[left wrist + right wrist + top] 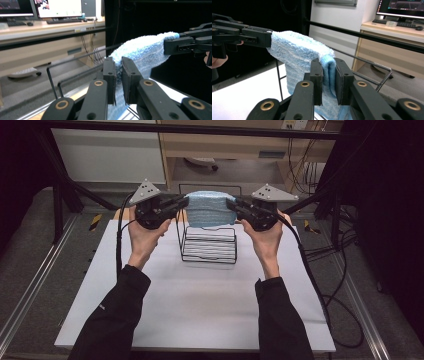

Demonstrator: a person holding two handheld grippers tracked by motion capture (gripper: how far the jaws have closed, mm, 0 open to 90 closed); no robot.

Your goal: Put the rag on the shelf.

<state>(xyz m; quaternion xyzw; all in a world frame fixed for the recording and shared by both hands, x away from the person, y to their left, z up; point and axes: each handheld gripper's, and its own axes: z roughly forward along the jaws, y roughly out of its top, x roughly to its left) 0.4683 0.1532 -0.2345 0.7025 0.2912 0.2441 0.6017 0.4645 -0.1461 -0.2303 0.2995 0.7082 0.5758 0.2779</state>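
Pale blue terry-cloth towel [210, 208], folded, hangs stretched between both claws above a black wire rack [209, 245] on the white table top [200, 300], toward its far edge. High view: left gripper [181, 205] pinches the towel's left end, right gripper [233, 206] the right end; probably held taut so the cloth can settle squarely over the rack's top bar.

Left gripper view: its jaws are clenched on a fold of towel [140, 53], cloth squeezed between the pads; the towel runs off right to the other gripper [172, 46], which clamps the far end.

Right gripper view: jaws likewise clenched on the towel [299, 50], a blue fold bulging between them. Cloth droops below, rack wire [279, 82] just beside it.
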